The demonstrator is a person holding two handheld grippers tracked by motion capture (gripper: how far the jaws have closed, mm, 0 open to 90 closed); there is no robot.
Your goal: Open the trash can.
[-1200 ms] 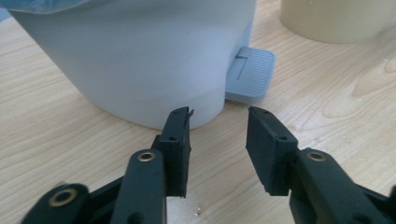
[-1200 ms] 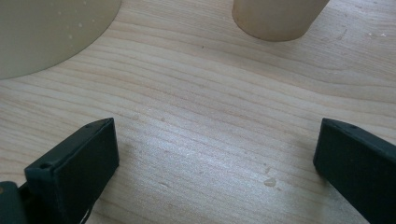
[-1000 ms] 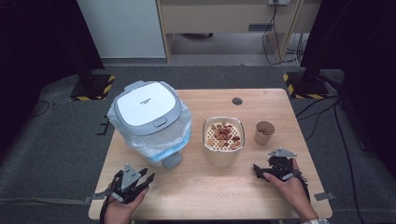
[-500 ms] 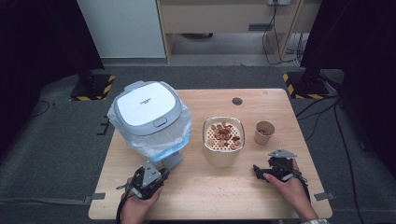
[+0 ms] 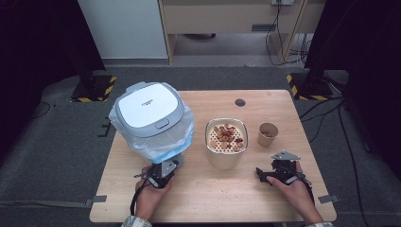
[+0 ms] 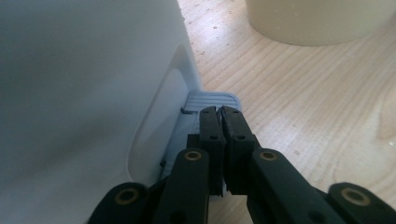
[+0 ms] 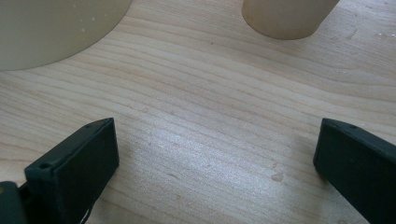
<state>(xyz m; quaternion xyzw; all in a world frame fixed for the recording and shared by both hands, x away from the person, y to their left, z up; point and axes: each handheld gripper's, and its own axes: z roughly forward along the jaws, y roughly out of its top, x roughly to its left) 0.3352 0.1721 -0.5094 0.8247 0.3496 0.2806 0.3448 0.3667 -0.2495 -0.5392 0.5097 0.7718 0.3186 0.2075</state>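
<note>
Pedal bin [image 5: 150,120], white lid, bag-lined: centre left of high view. Foot pedal [image 6: 211,100]: at bin base. Left gripper [image 6: 220,112]: jaws just closed together above pedal, nothing between, hand low. Right gripper [image 5: 263,174]: lower right, jaws wide apart, resting on table [image 5: 227,194]

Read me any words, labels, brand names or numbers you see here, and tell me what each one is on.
Bin lid: one short line of dark print near its middle, likely a brand name, too small and blurred to read.
Perforated container, paper cup, table: no text visible.
Black-and-yellow striped floor markers: hazard stripes, no words.
</note>
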